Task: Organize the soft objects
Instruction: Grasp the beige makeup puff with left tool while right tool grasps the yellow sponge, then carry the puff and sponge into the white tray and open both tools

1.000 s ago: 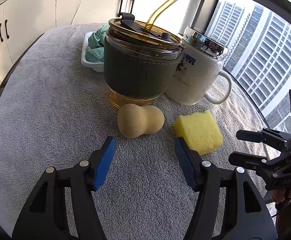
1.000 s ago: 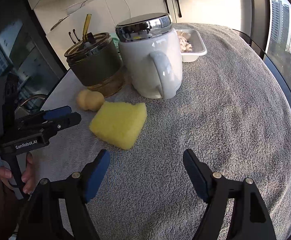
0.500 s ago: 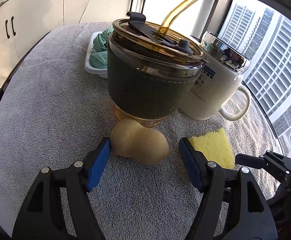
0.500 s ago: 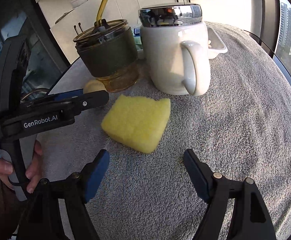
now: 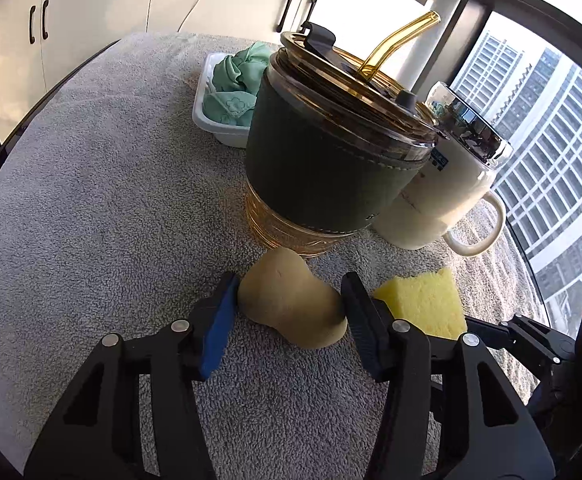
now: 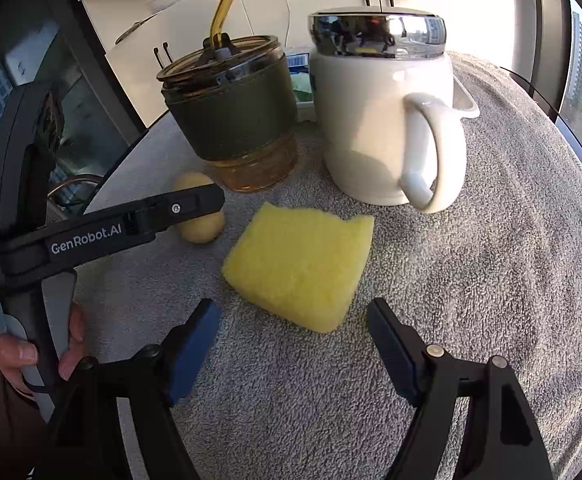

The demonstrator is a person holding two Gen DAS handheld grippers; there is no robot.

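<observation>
Left gripper pinching the beige sponge
Right gripper fingers spread, just short of the yellow sponge

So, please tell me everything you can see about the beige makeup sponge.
The beige makeup sponge is a smooth, matte, soft-looking foam piece with a gourd shape, one narrow end and one wide end. It lies on its side on the grey towel, just in front of the amber tumbler. The left gripper is shut on it: both fingers touch its sides, and it looks slightly squeezed.
</observation>
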